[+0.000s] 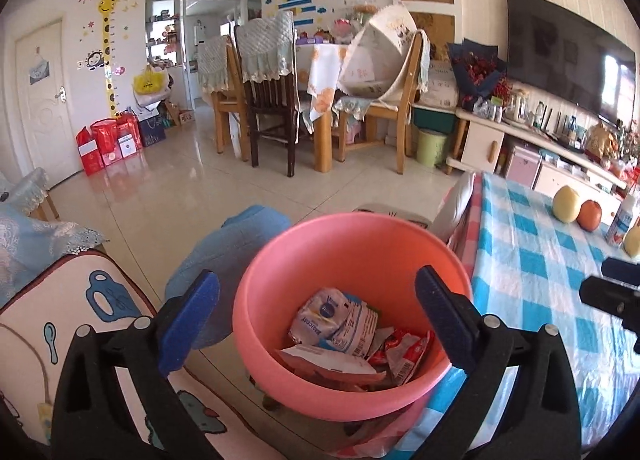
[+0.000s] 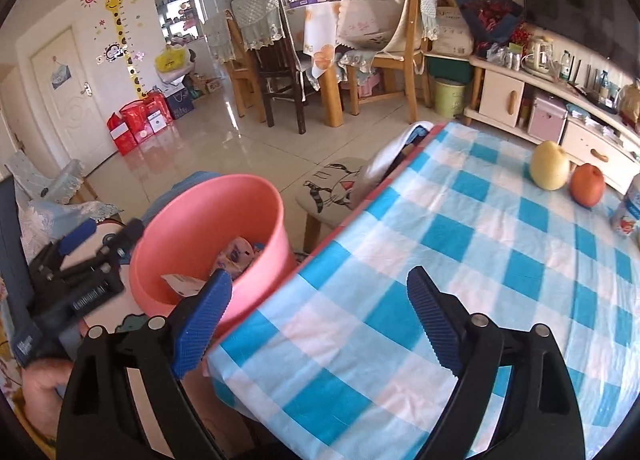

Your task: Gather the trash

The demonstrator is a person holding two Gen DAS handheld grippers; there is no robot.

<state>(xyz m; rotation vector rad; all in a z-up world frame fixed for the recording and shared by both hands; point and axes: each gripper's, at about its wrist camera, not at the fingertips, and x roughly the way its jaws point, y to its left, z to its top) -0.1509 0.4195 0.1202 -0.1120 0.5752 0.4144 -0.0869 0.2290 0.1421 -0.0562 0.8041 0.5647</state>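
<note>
A pink bin (image 1: 276,300) stands between a cartoon-print cushion and the table's edge. It holds crumpled wrappers: a white and blue packet (image 1: 332,316) and red ones (image 1: 404,348). My left gripper (image 1: 316,284) is open just above the bin's mouth, one finger on each side of it, with nothing between the pads. In the right wrist view the same bin (image 2: 188,228) is at the left, with the left gripper (image 2: 106,234) beside its rim. My right gripper (image 2: 320,278) is open and empty over the corner of the checked tablecloth (image 2: 460,240).
A yellow pear (image 2: 550,166), a red apple (image 2: 587,184) and a white bottle (image 2: 630,208) stand at the table's far right. A stool with a cat cushion (image 2: 332,188) sits beside the table. Dining chairs (image 1: 272,92) and a TV cabinet (image 1: 488,140) lie beyond the tiled floor.
</note>
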